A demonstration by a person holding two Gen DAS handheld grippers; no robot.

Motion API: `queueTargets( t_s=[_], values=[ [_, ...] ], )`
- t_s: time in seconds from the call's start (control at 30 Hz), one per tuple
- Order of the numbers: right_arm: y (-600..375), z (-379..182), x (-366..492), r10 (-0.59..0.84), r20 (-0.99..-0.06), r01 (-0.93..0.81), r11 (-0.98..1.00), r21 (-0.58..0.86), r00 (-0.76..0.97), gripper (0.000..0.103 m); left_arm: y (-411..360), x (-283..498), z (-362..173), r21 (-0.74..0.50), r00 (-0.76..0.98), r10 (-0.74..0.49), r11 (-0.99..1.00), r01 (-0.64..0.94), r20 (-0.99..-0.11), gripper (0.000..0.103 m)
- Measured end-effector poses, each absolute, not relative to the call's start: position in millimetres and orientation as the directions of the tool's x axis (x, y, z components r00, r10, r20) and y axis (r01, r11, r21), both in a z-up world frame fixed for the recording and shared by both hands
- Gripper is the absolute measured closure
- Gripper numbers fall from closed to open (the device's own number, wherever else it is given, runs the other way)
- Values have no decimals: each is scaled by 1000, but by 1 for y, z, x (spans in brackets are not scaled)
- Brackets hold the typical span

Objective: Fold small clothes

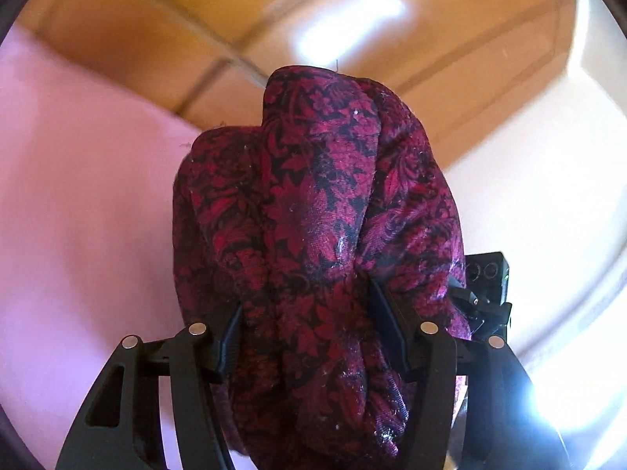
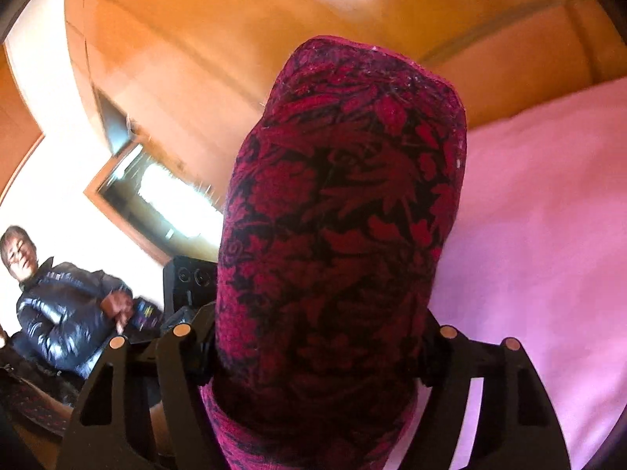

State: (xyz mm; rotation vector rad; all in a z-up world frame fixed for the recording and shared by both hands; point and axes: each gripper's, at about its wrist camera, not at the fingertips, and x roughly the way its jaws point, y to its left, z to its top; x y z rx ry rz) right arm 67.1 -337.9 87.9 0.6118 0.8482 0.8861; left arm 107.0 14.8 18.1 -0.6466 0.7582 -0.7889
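Both the left gripper (image 1: 309, 337) and right gripper (image 2: 313, 348) clench the bunched crimson-and-black floral cloth (image 1: 313, 203) mid-frame (pink sheet (image 1: 78, 215) behind), so folding looks unfinished.

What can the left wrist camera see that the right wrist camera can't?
Only the left wrist view shows a bright glare at the lower right and the cloth bunched in thick folds. Only the right wrist view shows a seated person in a dark jacket and a sunlit window. Both show red-and-black flowered cloth clamped in a gripper, part of the other gripper beside it, a pink sheet and orange wood panels.
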Motion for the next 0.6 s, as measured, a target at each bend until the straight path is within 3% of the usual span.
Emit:
queueTargets(
  t_s=[0.2, 0.3, 0.4, 0.43, 0.53, 0.6],
  values=[
    [-461, 85, 101, 733, -409, -251, 607, 754, 544, 32, -114, 198, 53, -653, 379, -813, 582, 485, -443, 49],
    [-511, 61, 114, 661, -466, -130, 646, 752, 588, 32, -176, 227, 41, -575, 332, -756, 649, 499, -565, 55],
    [-537, 21, 116, 583, -592, -4, 714, 700, 556, 31, -225, 231, 0, -439, 288, -614, 754, 489, -735, 56],
    [-541, 4, 113, 558, -634, 32, 737, 675, 536, 27, -231, 225, -13, -443, 291, -615, 756, 483, -733, 56],
    [-554, -1, 98, 539, -619, 60, 725, 686, 571, 17, -230, 202, -9, -458, 346, -632, 758, 465, -694, 56],
    [-551, 13, 91, 494, -649, 47, 774, 631, 579, 16, -228, 190, -5, -430, 381, -611, 776, 460, -694, 56]
  ],
)
